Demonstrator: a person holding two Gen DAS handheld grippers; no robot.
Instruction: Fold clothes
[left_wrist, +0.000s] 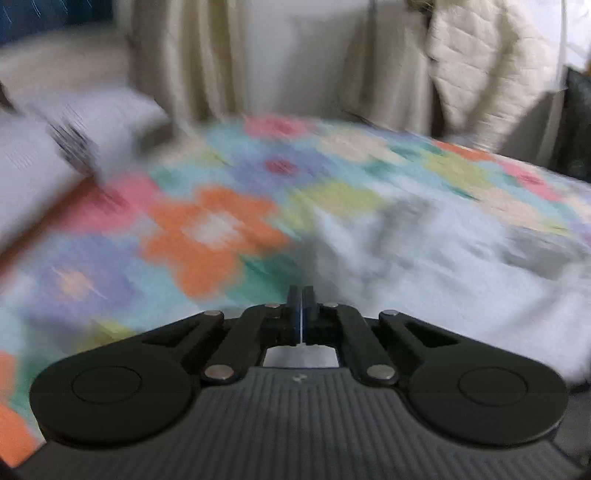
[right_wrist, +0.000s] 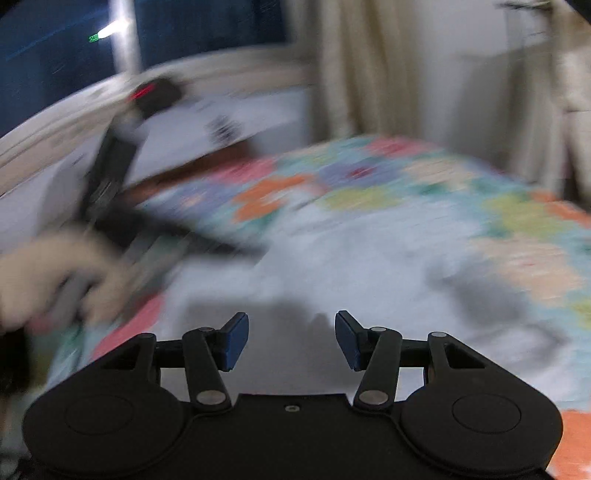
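Pale garment (left_wrist: 424, 251) lies rumpled, apparently lengthwise up the bedspread (left_wrist: 207, 229); left hand-held gripper (left_wrist: 302, 295) clenched empty, right hand-held gripper (right_wrist: 291, 336) released.

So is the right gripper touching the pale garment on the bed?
Apart: the right wrist view shows the right gripper with open, empty jaws above the garment.

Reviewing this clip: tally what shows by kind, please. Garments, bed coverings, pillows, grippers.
Pale garment on the bed: 1
Hanging quilted cream jacket: 1
Floral bedspread: 1
White pillow: 1
Grippers: 2, left gripper shut with nothing visible between the pads, right gripper open and empty
Total: 6
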